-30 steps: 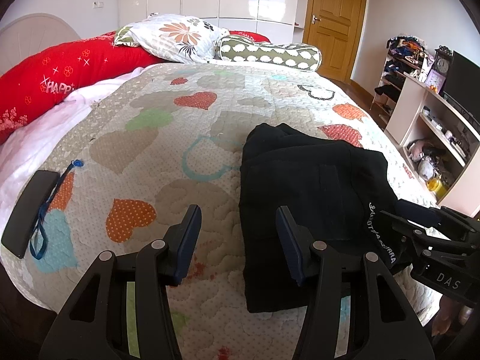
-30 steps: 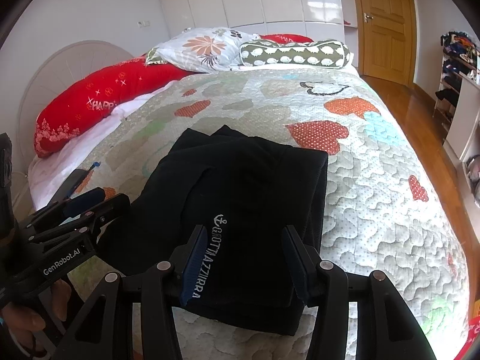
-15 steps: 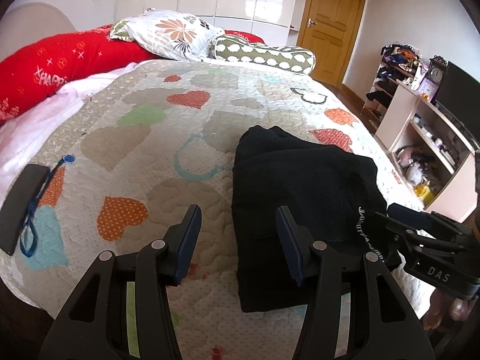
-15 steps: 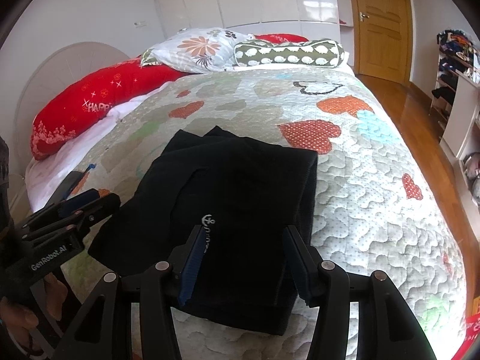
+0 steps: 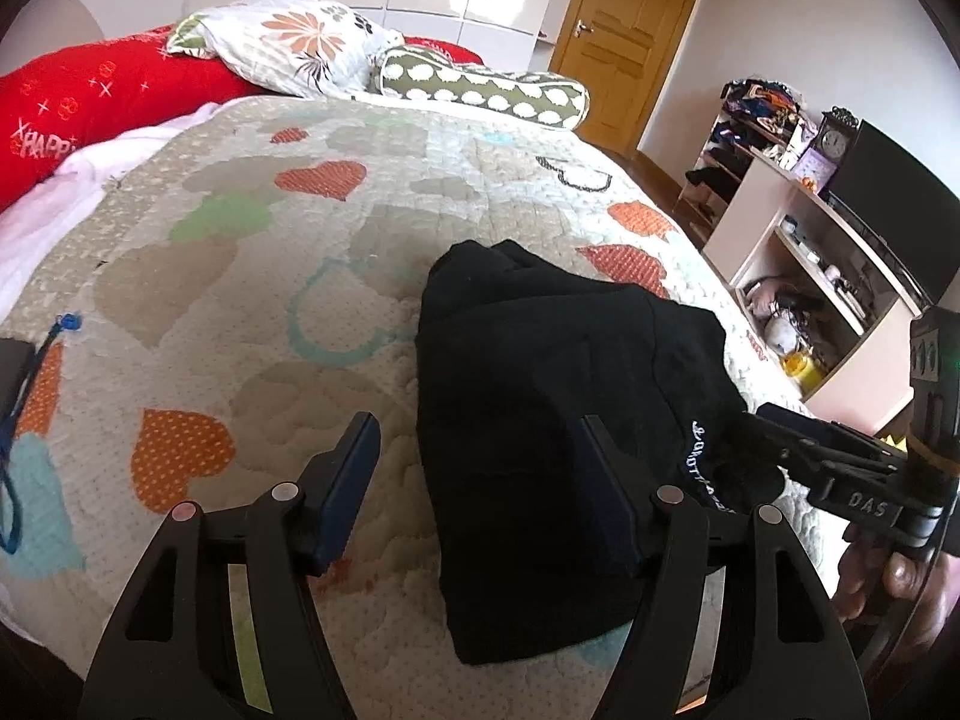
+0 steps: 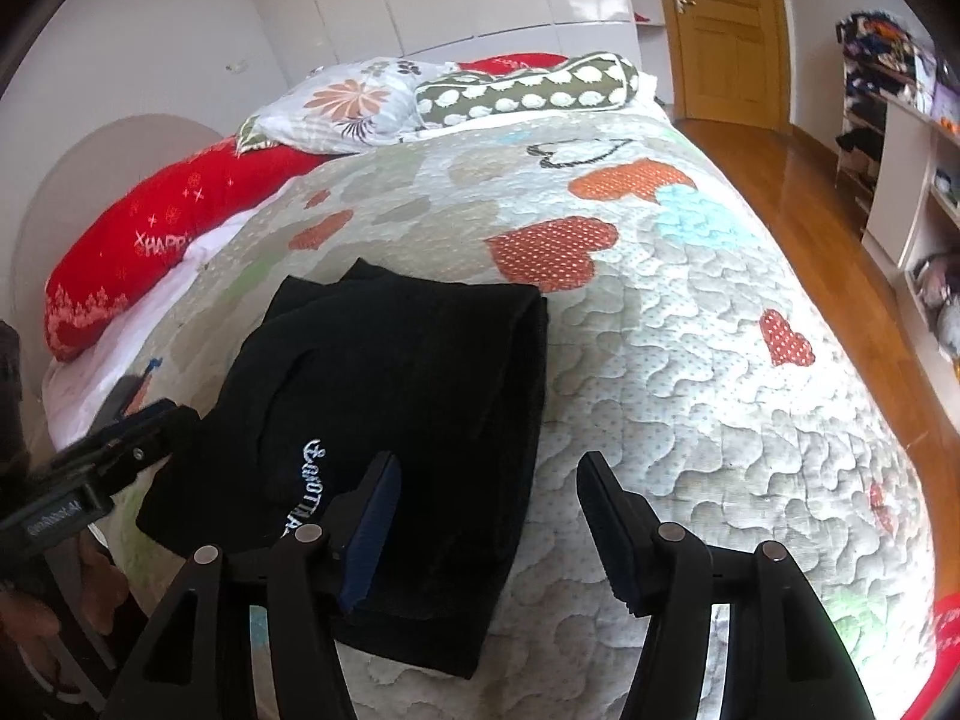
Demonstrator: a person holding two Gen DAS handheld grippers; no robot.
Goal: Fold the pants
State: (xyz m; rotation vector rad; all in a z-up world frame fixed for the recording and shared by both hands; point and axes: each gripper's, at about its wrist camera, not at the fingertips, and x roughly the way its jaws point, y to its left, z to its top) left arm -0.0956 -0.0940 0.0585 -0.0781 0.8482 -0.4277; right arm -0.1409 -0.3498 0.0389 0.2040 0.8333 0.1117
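While folded pants (image 5: 540, 420) lie on quilt (image 5: 240, 300), both claws just widened, apart, gripping nothing.

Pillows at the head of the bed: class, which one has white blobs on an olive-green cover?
The long olive-green bolster pillow, lying rightmost. The square white pillow beside it carries an orange flower, and the long red pillow bears white lettering.

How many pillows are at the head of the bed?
3: a long red pillow at the left, a floral pillow in the middle, a green spotted bolster at the right. More may be hidden behind.
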